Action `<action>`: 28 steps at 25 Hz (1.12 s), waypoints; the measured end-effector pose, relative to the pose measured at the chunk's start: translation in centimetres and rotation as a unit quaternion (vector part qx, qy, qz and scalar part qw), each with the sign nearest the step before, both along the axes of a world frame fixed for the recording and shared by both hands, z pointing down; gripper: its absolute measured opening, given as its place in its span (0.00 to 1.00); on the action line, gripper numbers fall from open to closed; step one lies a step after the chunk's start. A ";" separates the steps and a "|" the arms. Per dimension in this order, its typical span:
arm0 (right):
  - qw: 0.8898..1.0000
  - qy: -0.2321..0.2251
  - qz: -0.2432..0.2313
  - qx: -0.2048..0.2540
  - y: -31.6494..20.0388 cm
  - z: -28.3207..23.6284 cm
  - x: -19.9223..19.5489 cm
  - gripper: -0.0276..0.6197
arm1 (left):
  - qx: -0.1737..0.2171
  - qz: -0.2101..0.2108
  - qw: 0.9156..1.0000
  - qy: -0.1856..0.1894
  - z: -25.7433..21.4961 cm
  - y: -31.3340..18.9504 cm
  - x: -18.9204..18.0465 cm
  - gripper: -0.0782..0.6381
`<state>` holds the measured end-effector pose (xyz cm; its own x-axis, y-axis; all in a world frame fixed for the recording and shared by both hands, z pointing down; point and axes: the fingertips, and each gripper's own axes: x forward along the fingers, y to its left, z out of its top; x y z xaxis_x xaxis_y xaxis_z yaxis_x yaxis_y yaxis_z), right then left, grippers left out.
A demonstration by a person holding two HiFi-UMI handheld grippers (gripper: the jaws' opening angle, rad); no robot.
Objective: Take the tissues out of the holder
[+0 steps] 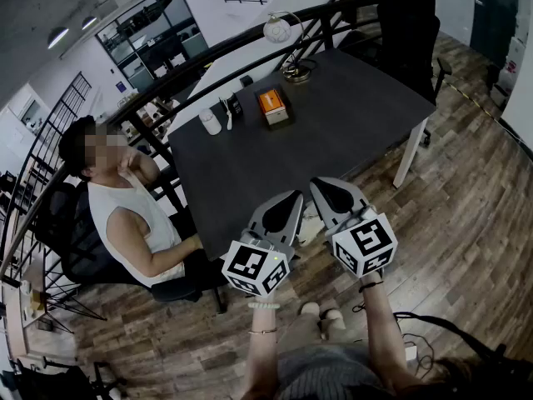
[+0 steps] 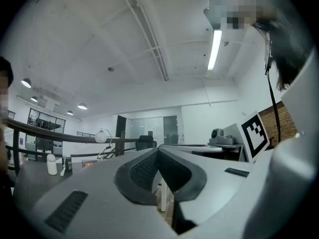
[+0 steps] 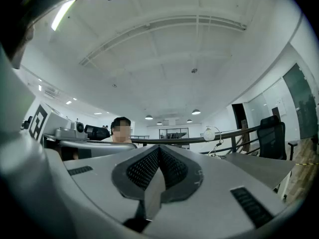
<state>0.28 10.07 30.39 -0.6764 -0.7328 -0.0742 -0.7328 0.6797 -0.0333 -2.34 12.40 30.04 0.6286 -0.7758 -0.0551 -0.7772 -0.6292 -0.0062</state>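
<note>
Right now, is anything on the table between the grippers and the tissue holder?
Nothing visible does. The left gripper and right gripper, both shut and empty, are at the near edge of the table; bare tabletop runs up to the holder. The bottle stands left of it, the lamp behind it.

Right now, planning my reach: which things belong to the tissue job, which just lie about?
Job: tissue holder, orange tissue pack inside, left gripper, right gripper (jaws together, empty).
Lying about: lamp, white bottle, dark can.
</note>
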 end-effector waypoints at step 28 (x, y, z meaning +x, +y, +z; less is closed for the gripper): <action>0.999 -0.021 -0.028 -0.026 -3.8 1.4 -0.8 0.06 | -0.015 -0.027 0.999 -0.010 1.0 -4.2 -0.8 0.12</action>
<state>-0.54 6.28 31.80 -0.7128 -0.6982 -0.0660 -0.6915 0.7154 -0.0997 -3.15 8.20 31.08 0.5866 -0.8096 -0.0197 -0.8098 -0.5866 -0.0041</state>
